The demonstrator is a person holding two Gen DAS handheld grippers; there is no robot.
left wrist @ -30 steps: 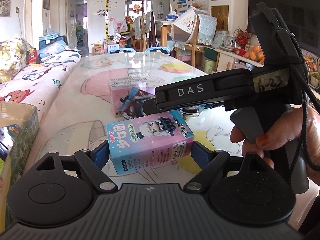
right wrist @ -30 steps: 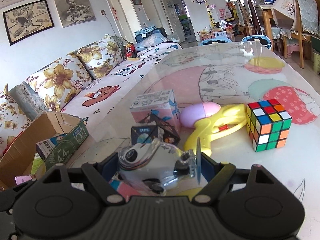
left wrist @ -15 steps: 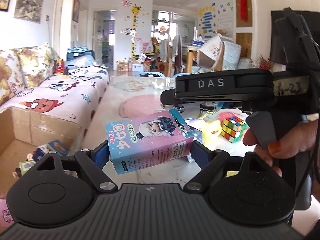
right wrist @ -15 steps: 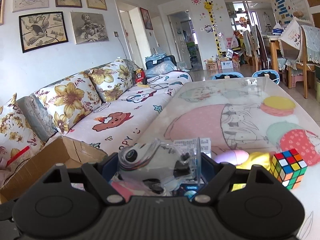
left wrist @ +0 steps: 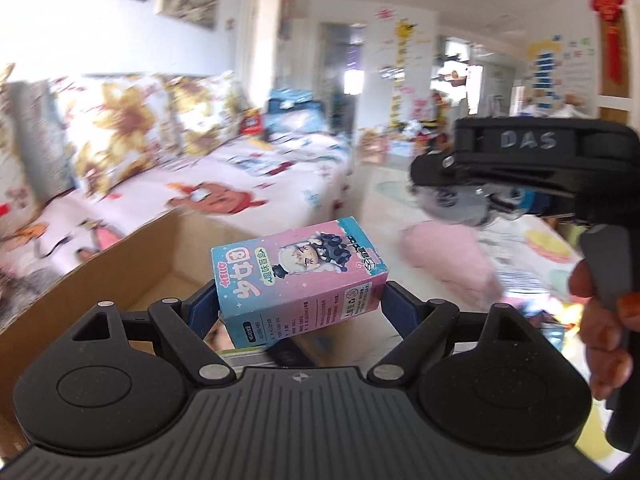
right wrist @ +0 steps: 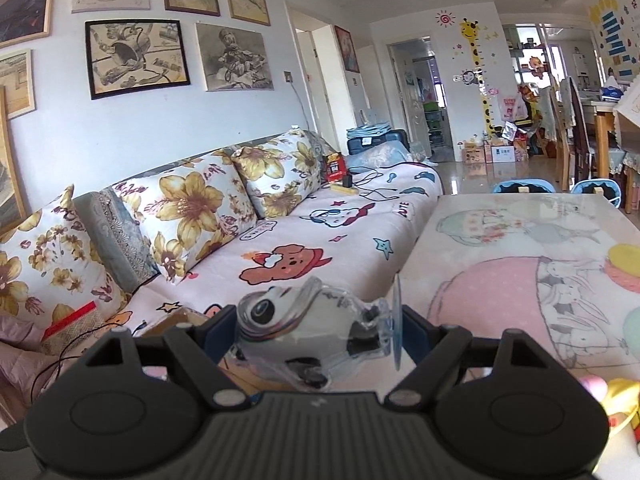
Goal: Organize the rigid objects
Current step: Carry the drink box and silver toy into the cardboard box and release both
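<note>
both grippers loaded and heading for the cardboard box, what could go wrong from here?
1. The right hand-held gripper holds a clear, rounded toy pack; slick plastic could slip or rotate.
2. The left hand-held gripper pinches the pink blind box near its lower end, tilted; it could pivot out.
3. In the left wrist view both grippers sit close above the cardboard box; they may collide during the drops.

Ahead of you, a long sofa with a cartoon-print pink cover (right wrist: 320, 240) and yellow-flowered cushions (right wrist: 192, 208) lines the pale wall (right wrist: 240, 120), where framed pencil sketches (right wrist: 138, 58) hang; daylight shines off the glossy floor (right wrist: 464, 180).
</note>
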